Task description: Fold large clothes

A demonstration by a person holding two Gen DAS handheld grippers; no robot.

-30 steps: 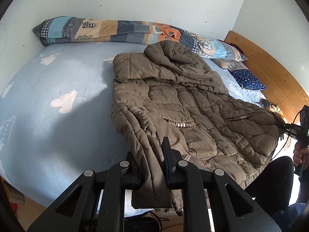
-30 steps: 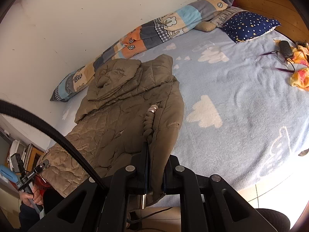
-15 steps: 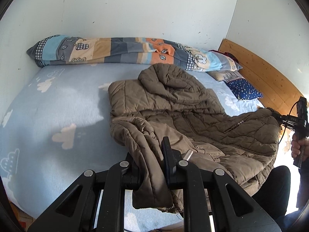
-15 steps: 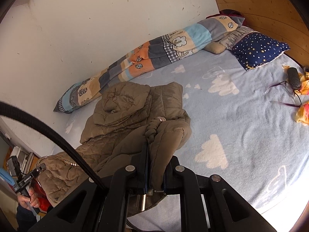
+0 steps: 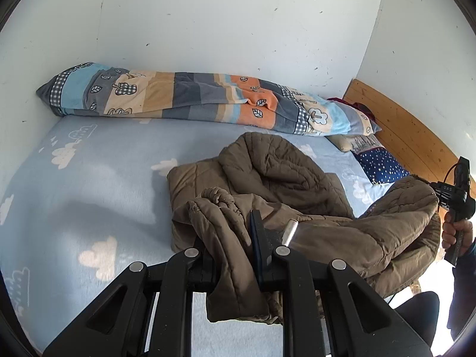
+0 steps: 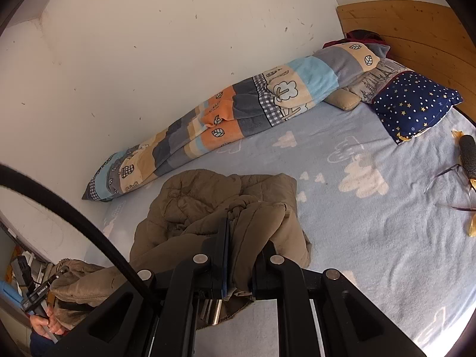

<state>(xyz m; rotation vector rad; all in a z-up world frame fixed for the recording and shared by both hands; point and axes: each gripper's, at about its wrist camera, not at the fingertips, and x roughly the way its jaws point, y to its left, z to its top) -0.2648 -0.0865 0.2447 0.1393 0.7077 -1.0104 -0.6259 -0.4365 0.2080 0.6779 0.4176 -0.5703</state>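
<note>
A brown quilted hooded jacket lies on the light blue bed, its hood toward the wall. My left gripper is shut on one bottom corner of the jacket and holds it lifted over the jacket's body. My right gripper is shut on the other bottom corner of the jacket, also lifted. The hem hangs doubled over between the two grippers. The right gripper also shows at the right edge of the left wrist view, and the left gripper at the lower left of the right wrist view.
A patchwork rolled blanket lies along the wall. A navy starred pillow sits by the wooden headboard. Glasses and a dark case lie on the bed's right side. A black cable crosses the right wrist view.
Both grippers have lifted the jacket's bottom hem and carried it forward toward the hood. The lower half now folds over the upper half.
</note>
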